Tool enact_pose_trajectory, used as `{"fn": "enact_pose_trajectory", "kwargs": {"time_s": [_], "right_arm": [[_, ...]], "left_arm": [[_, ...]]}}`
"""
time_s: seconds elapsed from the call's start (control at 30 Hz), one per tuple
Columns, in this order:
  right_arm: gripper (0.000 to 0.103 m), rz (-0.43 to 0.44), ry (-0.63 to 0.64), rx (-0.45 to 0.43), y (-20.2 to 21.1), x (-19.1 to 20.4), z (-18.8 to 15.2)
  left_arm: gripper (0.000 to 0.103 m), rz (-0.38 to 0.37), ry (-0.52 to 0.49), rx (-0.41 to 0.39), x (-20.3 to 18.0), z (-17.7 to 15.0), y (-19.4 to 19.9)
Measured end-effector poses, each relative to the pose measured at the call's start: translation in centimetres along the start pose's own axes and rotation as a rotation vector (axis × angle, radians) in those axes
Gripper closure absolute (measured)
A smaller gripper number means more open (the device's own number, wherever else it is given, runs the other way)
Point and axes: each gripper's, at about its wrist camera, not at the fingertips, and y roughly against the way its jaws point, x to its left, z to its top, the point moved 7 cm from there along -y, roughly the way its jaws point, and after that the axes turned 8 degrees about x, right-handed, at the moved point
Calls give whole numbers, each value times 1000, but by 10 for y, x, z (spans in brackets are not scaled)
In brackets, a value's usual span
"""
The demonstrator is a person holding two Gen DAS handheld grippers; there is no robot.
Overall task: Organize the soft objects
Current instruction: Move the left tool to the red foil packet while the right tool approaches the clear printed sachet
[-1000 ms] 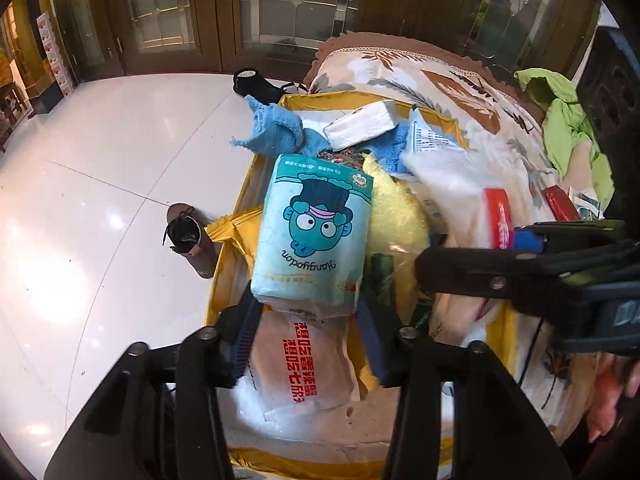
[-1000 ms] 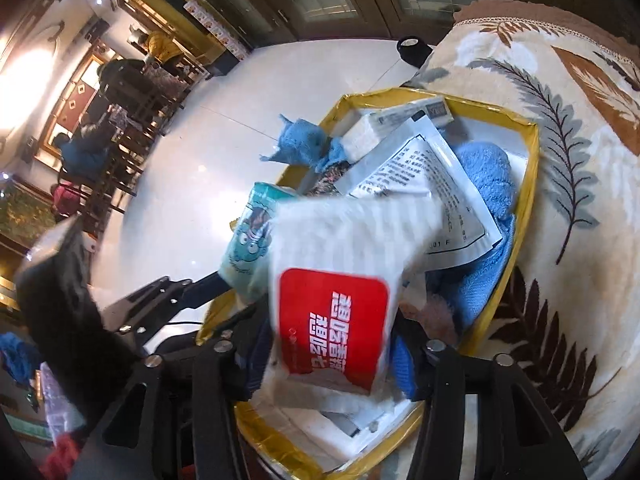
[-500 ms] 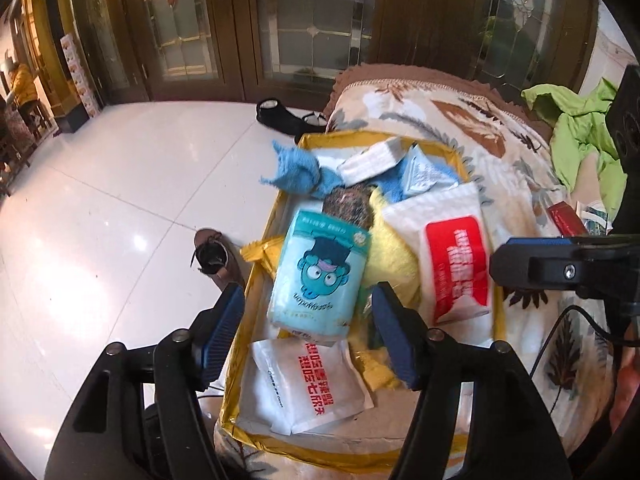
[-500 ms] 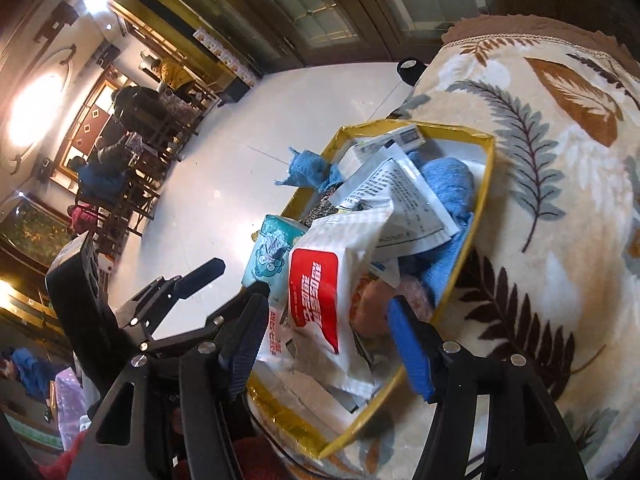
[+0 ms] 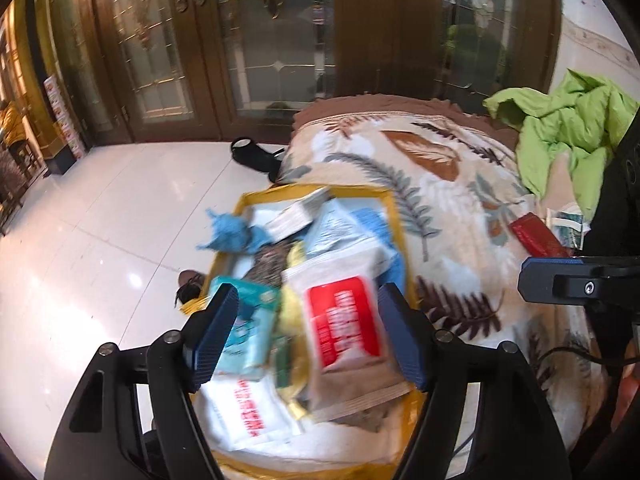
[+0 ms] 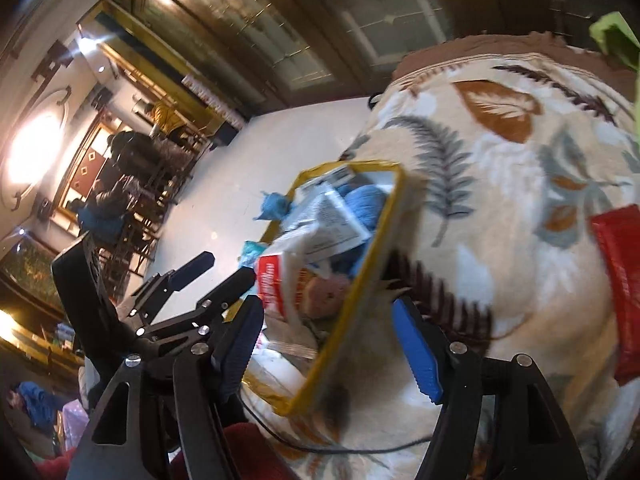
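Observation:
A yellow-rimmed tray point(image 5: 395, 216) lies on a leaf-patterned blanket, full of soft packs. In it are a white tissue pack with a red label point(image 5: 344, 324), a teal cartoon tissue pack point(image 5: 248, 332), another white pack with red writing point(image 5: 248, 404), blue cloths point(image 5: 228, 232) and a yellow cloth point(image 5: 292, 304). My left gripper point(image 5: 306, 336) hangs open above the tray, holding nothing. My right gripper point(image 6: 332, 344) is open too, over the tray's near rim point(image 6: 360, 292). One of its fingers point(image 5: 560, 280) shows at the right of the left wrist view.
The leaf-patterned blanket point(image 5: 432, 184) covers a raised surface beside a glossy white floor point(image 5: 80, 248). A green garment point(image 5: 560, 132) and a red pack point(image 5: 536, 236) lie at the right. Shoes point(image 5: 252, 152) sit on the floor by dark glazed doors.
Both grippers have let go of their packs and pulled back and up. The teal pack and the red-label pack now lie in the tray.

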Motion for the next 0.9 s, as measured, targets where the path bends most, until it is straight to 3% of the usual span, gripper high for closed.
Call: {"fn": "enact_pose_trajectory", "kwargs": {"time_s": [0.63, 0.9], "right_arm": [[32, -97, -195, -157, 97, -116, -30], [30, -166, -284, -185, 123, -169, -40]], "left_arm": [[31, -66, -146, 17, -100, 18, -16], [31, -173, -151, 71, -146, 21, -36]]}}
